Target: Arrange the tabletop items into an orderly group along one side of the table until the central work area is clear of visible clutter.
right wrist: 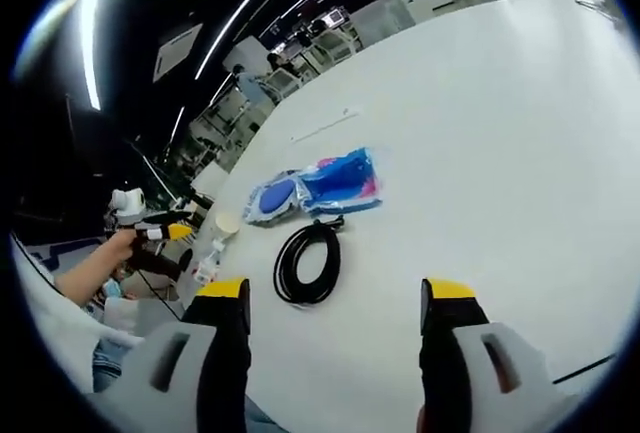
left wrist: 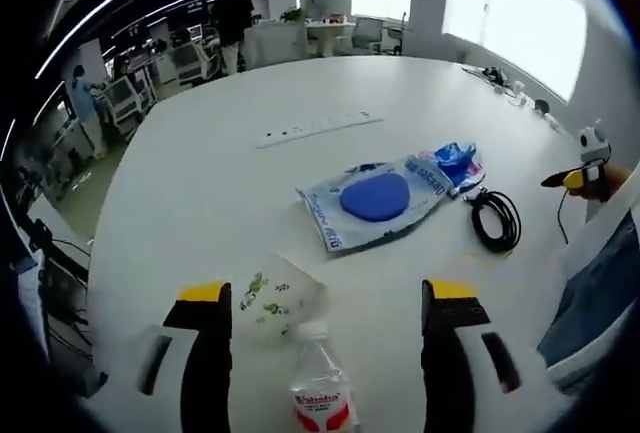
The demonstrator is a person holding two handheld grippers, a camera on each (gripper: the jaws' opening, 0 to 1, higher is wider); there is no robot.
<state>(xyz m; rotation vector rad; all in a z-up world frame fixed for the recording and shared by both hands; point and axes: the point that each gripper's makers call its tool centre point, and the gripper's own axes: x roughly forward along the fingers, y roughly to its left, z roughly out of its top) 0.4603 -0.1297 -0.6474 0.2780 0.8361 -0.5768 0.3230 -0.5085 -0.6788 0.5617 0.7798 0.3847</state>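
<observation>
Clutter: four loose items are seen on the white table (left wrist: 200,183), all near the person's edge, none yet lined up.
Bottle: a clear plastic bottle (left wrist: 322,393) with a red-and-white label lies between the jaws of the left gripper (left wrist: 328,298), low in the left gripper view; whether it stands or leans cannot be told.
Cup: a pale cup printed with green leaves (left wrist: 272,303) is tipped on its side just beside the bottle's cap.
Blue packet: a plastic packet with a blue oval pad inside (left wrist: 385,198) lies flat toward the table's middle; it is also seen in the right gripper view (right wrist: 310,185).
Cable: a coiled black cable (right wrist: 308,263) rests just beside the packet's edge, ahead of the right gripper (right wrist: 338,298); in the left gripper view it (left wrist: 496,219) trails a loose lead toward the table edge.
Left jaws: spread wide, nothing held.
Right jaws: spread wide, nothing held.
Power strip: a long white strip (left wrist: 318,129) lies well apart, farther across the table.
Risk, bottle: a light bottle is judged likely to roll or topple if one jaw meets it first.
Risk, cup: it could be knocked off the edge by the left jaw, being so close.
Risk, cable: the coil may unwind if lifted by a single loop.
</observation>
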